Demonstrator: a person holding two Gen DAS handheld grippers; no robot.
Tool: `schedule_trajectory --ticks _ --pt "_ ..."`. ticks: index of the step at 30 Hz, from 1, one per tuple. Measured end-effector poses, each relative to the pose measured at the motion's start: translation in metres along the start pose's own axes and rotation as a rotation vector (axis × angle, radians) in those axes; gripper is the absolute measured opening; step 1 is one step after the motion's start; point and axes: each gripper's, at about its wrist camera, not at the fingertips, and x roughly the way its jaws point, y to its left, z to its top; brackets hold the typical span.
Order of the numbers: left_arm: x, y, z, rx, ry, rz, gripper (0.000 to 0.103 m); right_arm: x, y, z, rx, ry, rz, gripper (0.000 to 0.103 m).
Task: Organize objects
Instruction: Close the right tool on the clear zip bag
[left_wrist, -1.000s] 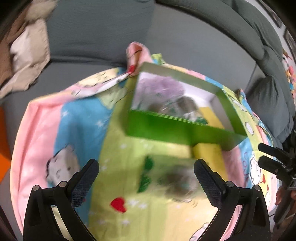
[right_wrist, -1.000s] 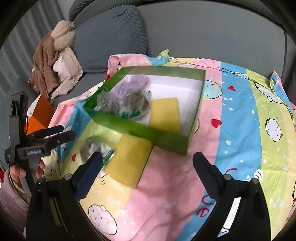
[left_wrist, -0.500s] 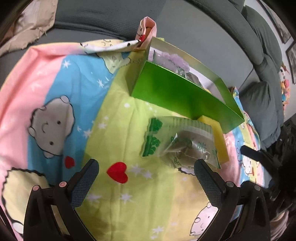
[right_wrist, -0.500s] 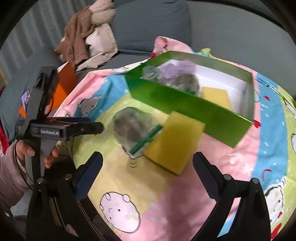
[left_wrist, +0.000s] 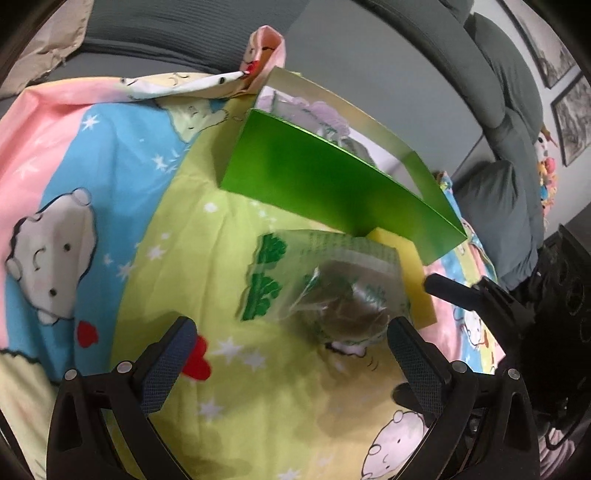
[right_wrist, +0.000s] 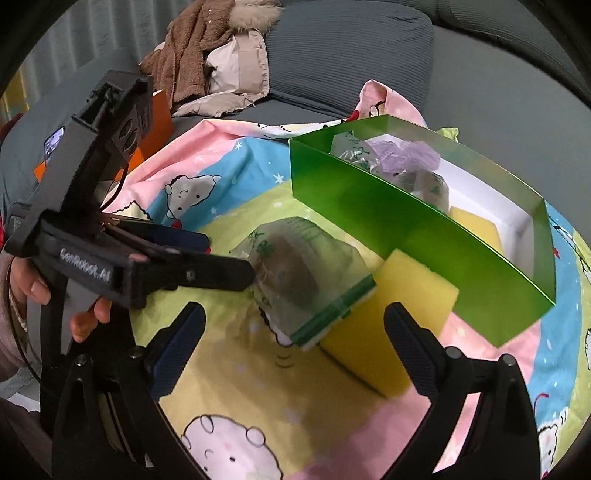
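Clear plastic packet w/ green print (left_wrist: 325, 291) lies just ahead-right of left claw (left_wrist: 288, 354), nearer than right claw (right_wrist: 293, 339). Both claws wide open, empty.

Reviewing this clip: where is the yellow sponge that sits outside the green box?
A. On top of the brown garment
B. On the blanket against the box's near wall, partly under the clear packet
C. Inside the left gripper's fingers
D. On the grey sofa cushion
B: the yellow sponge lies on the blanket by the green box wall, with the clear packet overlapping its edge.
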Motion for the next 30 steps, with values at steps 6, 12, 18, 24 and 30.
schedule_trajectory --ticks 6,12,18,24,30 --pt "0.009 -0.003 0.008 0.025 0.008 -0.044 0.102 0.013 -0.002 0.009 -0.028 -0.007 0.024 0.097" --pt "0.013 -0.003 0.01 0.073 0.007 -0.081 0.102 0.024 -0.005 0.013 -0.027 -0.004 0.072 0.097" --pt "0.014 -0.003 0.01 0.111 -0.005 -0.101 0.102 0.03 -0.004 0.016 -0.068 -0.001 0.105 0.098" --pt "0.015 0.001 0.015 0.078 -0.007 -0.129 0.102 0.042 -0.001 0.023 -0.098 0.015 0.103 0.099" --pt "0.02 0.003 0.024 0.034 -0.013 -0.132 0.092 0.055 0.008 0.03 -0.14 0.035 0.106 0.099"
